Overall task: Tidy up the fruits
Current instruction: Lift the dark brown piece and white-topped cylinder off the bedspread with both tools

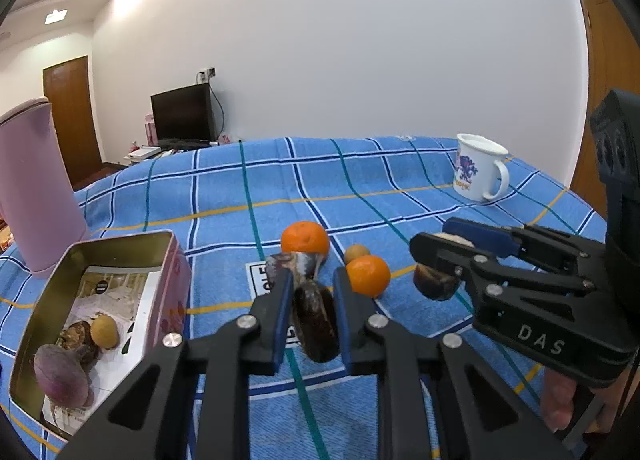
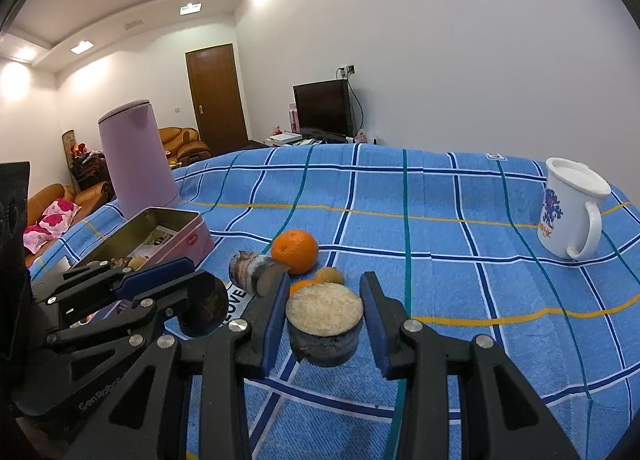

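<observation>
step: both grippers straddling cut cane pieces on the cloth (image 2: 440, 244), beside the oranges
left gripper (image 1: 310, 302): apart around dark piece (image 1: 316, 324)
right gripper (image 2: 325, 310): apart around stub (image 2: 325, 324)
next: close, carry to tin (image 1: 52, 300)

The pink kettle (image 1: 36, 188) is cut off by the left edge.

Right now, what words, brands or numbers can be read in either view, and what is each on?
"DAS": right gripper body.
"GenRobot", faint: left gripper body.
"OVE", start hidden: white card on the cloth.
Mug lettering: partly readable, unsure.
Print on the paper in the tin: too small.
</observation>
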The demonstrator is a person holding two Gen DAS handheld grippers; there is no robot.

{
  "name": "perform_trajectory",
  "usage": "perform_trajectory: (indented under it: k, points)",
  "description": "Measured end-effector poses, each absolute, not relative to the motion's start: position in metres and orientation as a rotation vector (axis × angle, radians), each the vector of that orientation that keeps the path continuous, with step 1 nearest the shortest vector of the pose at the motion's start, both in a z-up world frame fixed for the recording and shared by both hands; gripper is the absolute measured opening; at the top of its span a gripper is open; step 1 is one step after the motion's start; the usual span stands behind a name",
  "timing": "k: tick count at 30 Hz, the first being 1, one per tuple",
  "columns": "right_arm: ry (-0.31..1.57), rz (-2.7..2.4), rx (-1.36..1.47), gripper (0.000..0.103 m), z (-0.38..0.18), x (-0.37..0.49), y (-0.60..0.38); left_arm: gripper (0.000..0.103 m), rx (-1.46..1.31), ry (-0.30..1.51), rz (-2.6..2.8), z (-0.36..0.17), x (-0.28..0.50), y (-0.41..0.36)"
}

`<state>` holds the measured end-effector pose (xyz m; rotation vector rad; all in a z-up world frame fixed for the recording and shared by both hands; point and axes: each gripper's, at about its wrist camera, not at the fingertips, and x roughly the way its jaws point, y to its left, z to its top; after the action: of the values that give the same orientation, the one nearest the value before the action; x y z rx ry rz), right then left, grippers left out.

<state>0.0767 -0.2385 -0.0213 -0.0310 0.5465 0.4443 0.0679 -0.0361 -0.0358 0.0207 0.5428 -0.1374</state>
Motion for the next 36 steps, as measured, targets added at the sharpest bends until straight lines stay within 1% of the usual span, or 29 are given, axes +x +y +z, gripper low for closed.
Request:
perform_trajectory:
  k: [11, 36]
  points:
    - [0.505, 0.452, -0.033, 0.038, -0.017, 0.069, -0.240, 0.021, 0.025, 0.481, -0.142, -0.030, 0.056, -0.037]
    - [0.423, 0.454, -0.036, 0.039, -0.011, 0.056, -0.242, 0.021, 0.066, 0.410, -0.121, -0.025, 0.041, -0.046]
